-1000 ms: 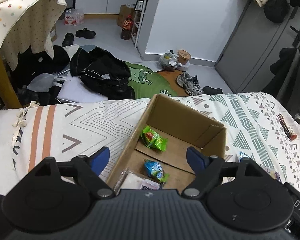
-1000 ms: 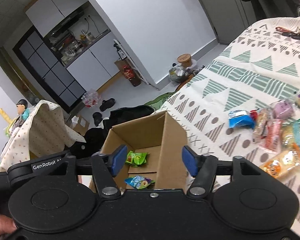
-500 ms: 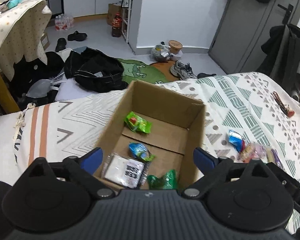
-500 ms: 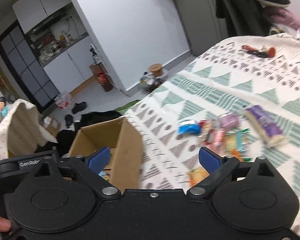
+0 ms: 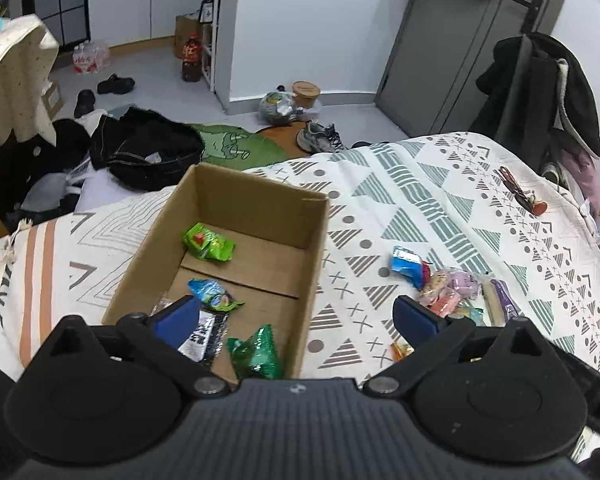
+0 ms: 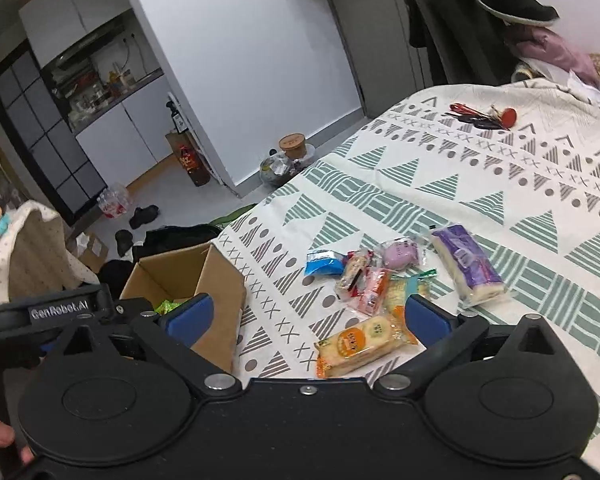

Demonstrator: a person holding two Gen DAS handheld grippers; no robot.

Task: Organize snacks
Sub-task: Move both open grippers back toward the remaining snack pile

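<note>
Snacks: four in the cardboard box (image 5: 256,204), both hand-held grippers empty.

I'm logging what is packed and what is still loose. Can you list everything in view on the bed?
Brown cardboard box: one, open, on the patterned bedspread.
Snack packets in the box: four; light green, blue-green, black-and-white, dark green.
Loose snack pile: several, mixed colours, on the bedspread beside the box.
Blue packet: one, at the pile's box side.
Orange cracker pack: one, nearest the right claw.
Purple-and-white long pack: one, at the pile's far side.
Left claw: open, empty.
Right claw: open, empty.
</note>
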